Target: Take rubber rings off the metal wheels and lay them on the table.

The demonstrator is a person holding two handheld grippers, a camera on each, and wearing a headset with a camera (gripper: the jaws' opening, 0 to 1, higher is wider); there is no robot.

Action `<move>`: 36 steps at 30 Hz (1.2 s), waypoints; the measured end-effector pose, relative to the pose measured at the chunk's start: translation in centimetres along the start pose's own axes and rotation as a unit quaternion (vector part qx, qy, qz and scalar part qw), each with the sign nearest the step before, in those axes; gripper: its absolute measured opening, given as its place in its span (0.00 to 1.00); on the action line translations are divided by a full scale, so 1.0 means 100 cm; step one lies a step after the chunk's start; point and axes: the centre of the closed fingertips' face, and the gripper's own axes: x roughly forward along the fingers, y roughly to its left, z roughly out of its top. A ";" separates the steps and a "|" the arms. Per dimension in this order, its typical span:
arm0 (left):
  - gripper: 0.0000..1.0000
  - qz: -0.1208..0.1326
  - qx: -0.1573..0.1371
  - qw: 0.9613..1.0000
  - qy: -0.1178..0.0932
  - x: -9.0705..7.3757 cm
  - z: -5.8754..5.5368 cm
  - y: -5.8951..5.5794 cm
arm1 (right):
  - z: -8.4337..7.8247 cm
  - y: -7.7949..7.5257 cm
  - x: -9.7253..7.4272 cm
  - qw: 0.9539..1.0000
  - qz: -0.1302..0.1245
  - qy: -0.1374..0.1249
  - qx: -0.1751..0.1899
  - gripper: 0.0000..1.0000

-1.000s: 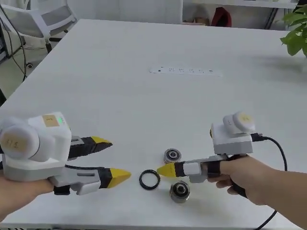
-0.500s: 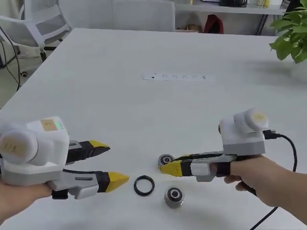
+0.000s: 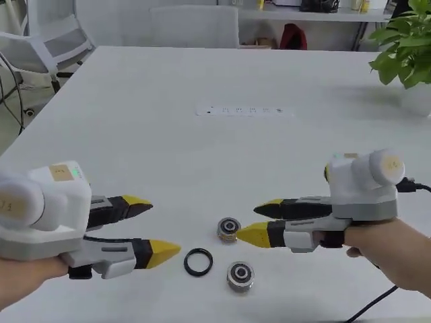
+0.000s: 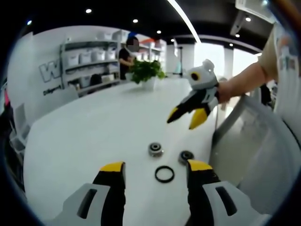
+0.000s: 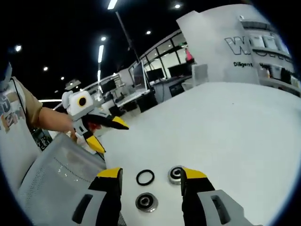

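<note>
Clearly both tools are empty. The left gripper is held low over the near edge of the table with its yellow-tipped jaws spread wide. The right gripper faces it from the other side, its jaws parted more narrowly and nothing between them. In the left gripper view the right one hangs well above the tabletop, so its tip beside the farther wheel in the head view is probably only lined up with it, not touching.

One black rubber ring lies flat on the table, apart from both wheels, between the left gripper's lower jaw and the nearer wheel. That looks like a ring laid aside clear of the metal parts, as the task asks. Being round, it has no long axis; its opening faces straight up.

Both wheels rest on their flat faces too, bores pointing upward, near each other and just right of the ring. Lying so, they will not roll. Whether either carries a rubber ring is too small to tell.

With the grippers aimed inward at the cluster from opposite sides, I judge the person is positioned to hold a wheel with one and strip it with the other. A white power strip lies well beyond.
</note>
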 end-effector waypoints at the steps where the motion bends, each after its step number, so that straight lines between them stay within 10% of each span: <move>1: 0.53 0.000 0.000 1.000 -0.001 -0.001 0.000 0.000 | 0.000 -0.001 -0.003 1.000 -0.003 -0.003 -0.004 0.50; 17: 0.55 0.005 0.001 1.000 -0.008 -0.012 0.005 -0.010 | -0.014 -0.008 -0.048 0.998 -0.036 -0.021 -0.056 0.60; 36: 0.56 0.020 -0.015 0.999 -0.021 -0.033 0.003 -0.020 | -0.037 0.006 -0.064 0.995 -0.045 -0.008 -0.090 0.67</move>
